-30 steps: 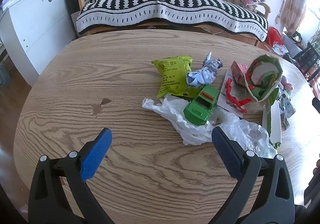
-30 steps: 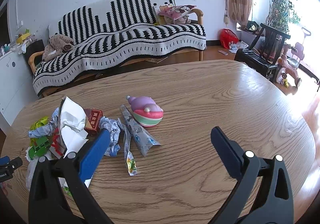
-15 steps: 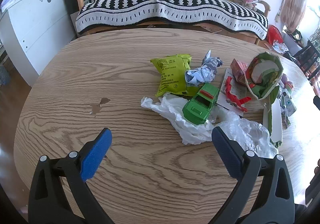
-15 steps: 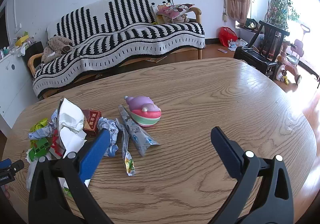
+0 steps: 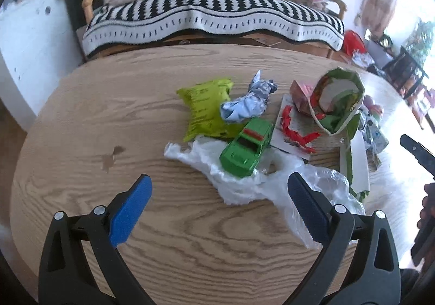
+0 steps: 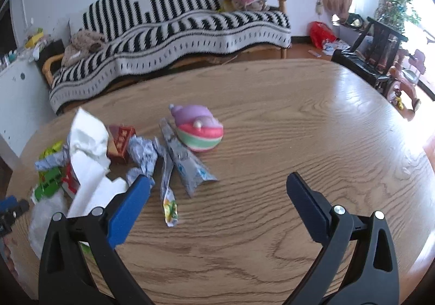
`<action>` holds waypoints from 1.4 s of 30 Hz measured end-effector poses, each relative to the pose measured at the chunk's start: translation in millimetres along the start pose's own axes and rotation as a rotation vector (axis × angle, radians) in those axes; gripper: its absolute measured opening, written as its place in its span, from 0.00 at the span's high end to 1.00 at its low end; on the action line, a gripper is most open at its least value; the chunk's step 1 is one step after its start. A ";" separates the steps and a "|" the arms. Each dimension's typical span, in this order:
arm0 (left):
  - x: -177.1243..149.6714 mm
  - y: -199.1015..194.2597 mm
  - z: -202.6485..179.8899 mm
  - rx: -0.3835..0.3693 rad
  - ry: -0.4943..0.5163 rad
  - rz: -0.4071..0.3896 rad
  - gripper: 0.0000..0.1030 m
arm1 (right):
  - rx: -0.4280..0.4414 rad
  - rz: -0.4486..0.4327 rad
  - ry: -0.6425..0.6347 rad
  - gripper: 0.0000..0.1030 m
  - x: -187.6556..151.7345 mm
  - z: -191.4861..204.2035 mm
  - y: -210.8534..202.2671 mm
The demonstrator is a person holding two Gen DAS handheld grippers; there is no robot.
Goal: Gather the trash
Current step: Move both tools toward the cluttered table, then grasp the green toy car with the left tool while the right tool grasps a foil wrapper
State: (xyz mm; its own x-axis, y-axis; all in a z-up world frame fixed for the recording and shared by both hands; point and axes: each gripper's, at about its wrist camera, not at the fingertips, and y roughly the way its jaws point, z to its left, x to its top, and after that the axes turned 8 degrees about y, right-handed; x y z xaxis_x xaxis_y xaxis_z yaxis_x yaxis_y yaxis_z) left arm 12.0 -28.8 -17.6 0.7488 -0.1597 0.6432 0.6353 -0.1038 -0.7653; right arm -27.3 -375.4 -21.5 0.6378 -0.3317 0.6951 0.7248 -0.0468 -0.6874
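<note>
Trash lies in a heap on the round wooden table: a yellow-green snack bag, a crumpled blue-white wrapper, a clear plastic bag, a red carton and an open green-white paper bag. A green toy car sits on the plastic. My left gripper is open, just short of the plastic bag. My right gripper is open and empty above the table, near foil wrappers and the crumpled wrapper.
A pink and purple soft toy lies beside the wrappers. A red toy figure lies on a card. A sofa with a striped throw stands behind the table. A white cabinet is at the left, dark chairs at the right.
Both grippers have moved a little forward toward the heap, so the trash looks slightly nearer. Both stay open and nothing has been picked up.
</note>
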 end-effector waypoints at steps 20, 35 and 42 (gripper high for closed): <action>-6.6 7.8 14.7 -0.043 0.090 0.087 0.20 | 0.167 0.209 -0.075 0.40 -18.9 33.5 14.3; 14.9 7.4 -0.8 -0.004 0.097 -0.017 0.20 | 0.149 0.157 -0.047 0.55 -12.1 35.1 16.8; 30.6 36.9 -25.9 -0.071 0.183 0.054 0.60 | 0.173 0.204 -0.073 0.67 -14.5 40.1 27.8</action>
State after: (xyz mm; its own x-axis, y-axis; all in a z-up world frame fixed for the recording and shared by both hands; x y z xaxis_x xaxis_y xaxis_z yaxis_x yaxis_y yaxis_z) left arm 53.5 -62.9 -26.8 0.7307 -0.3417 0.5910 0.5750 -0.1586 -0.8026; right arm -6.0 -334.2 -42.2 0.7875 -0.2489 0.5639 0.6094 0.1774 -0.7728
